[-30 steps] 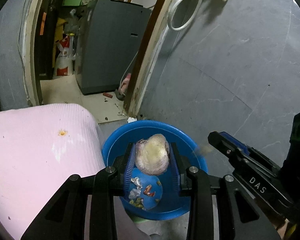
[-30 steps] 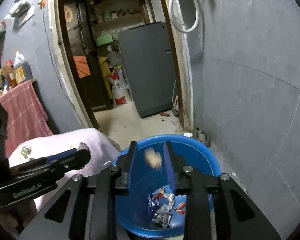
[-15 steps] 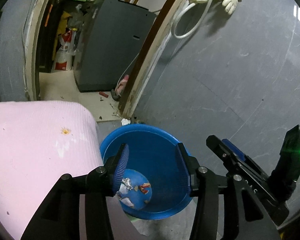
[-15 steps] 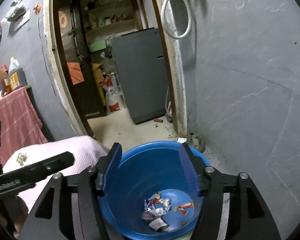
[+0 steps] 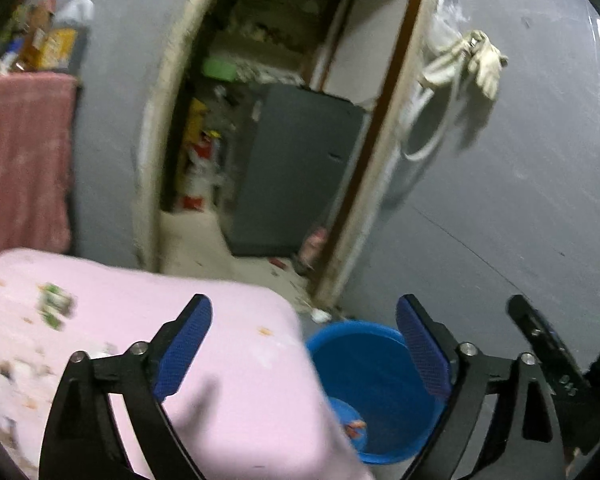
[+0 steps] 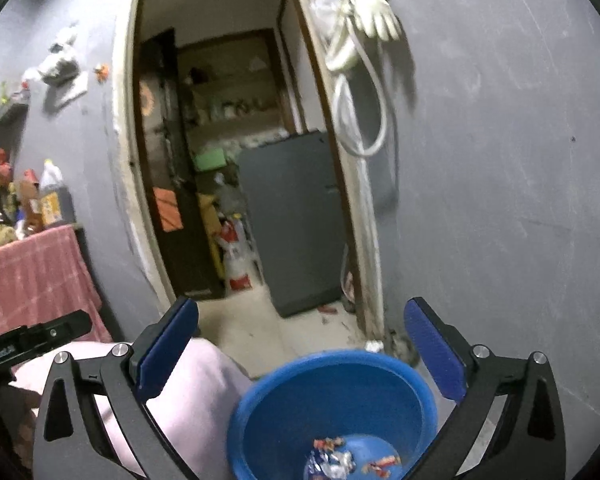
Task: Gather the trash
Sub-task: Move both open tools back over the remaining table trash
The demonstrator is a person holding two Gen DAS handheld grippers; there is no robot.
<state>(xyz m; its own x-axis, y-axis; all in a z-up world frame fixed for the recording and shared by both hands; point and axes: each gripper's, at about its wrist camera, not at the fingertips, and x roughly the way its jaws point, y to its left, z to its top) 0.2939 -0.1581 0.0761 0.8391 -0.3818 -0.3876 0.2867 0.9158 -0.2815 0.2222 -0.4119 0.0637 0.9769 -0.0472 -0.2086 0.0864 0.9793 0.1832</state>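
Note:
A blue bucket stands on the floor beside a pink-covered table; it also shows in the right wrist view with wrappers and scraps at its bottom. My left gripper is open and empty, over the table's corner and the bucket. My right gripper is open and empty, above the bucket. A green wrapper and crumbs lie on the pink cloth at the left.
A grey wall is at the right. A doorway with a grey fridge lies ahead. A hose and gloves hang by the door frame. A red towel and bottles are at the left.
The left gripper let a pale round piece fall into the bucket and opened wide. The right gripper dropped a small scrap and opened too. Both rose and swung back, the left toward the table.

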